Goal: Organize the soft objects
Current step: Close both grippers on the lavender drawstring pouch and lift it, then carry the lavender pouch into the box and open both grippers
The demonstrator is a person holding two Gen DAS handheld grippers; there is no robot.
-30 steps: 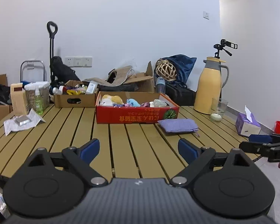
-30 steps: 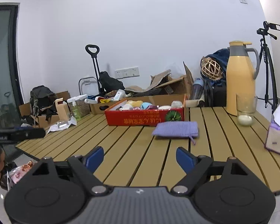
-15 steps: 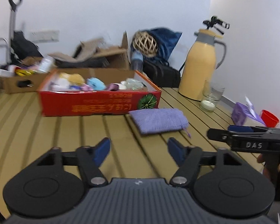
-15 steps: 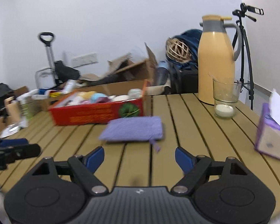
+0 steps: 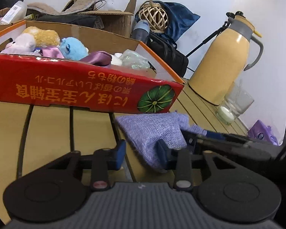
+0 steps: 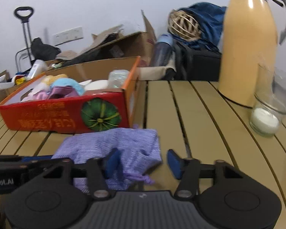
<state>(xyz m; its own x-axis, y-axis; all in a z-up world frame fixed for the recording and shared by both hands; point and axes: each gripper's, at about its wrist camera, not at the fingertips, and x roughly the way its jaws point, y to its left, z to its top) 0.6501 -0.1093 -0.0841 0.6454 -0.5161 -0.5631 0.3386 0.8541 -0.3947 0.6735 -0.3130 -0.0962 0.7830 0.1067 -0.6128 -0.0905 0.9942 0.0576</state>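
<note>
The purple pouch (image 5: 152, 131) lies flat on the slatted table (image 5: 51, 131), just in front of the red box (image 5: 76, 89) of plush toys. Both tools are at its near edge. The left gripper (image 5: 141, 152) is closing with a corner of the cloth between its blue pads, which do not yet seem to pinch it. The right gripper (image 6: 143, 162) is closing too, half open, straddling the drawstring corner. To lift it well, I'd say each should bite cloth only, then rise evenly together.
</note>
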